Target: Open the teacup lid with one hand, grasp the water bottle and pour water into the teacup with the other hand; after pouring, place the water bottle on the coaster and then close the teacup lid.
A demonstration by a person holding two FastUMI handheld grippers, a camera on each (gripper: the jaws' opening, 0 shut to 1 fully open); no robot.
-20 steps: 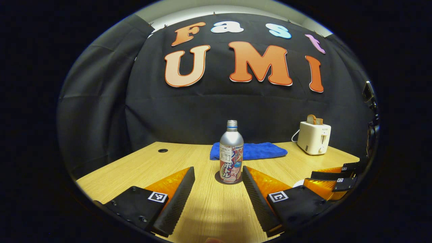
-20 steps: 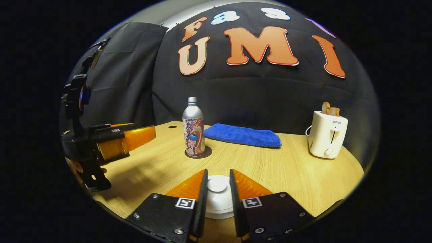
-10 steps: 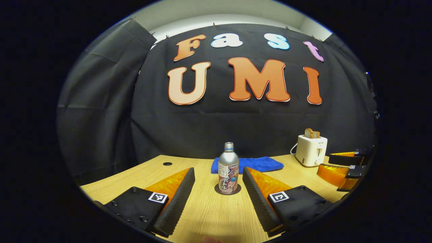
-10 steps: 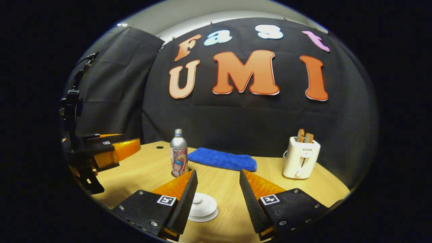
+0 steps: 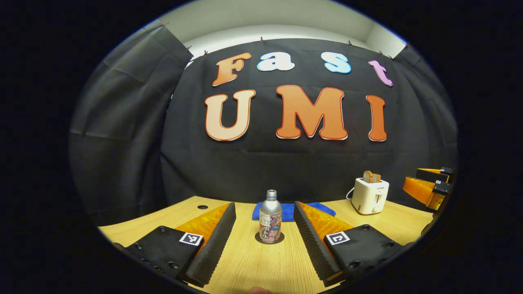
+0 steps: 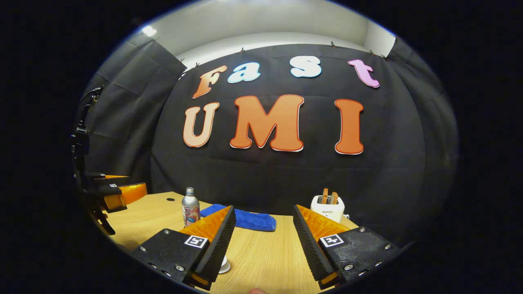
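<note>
Two tongs [image 5: 264, 222] [image 6: 264, 226] agape, one water bottle [image 5: 270, 216], one coaster [image 5: 269, 239], one toaster [image 5: 369, 196].

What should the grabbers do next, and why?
Probably nothing more than a small pull back and rest. The water bottle stands upright on the coaster, and the teacup lid sits flat beside the right gripper. The left gripper is open too, holding nothing, so the job looks finished.
</note>
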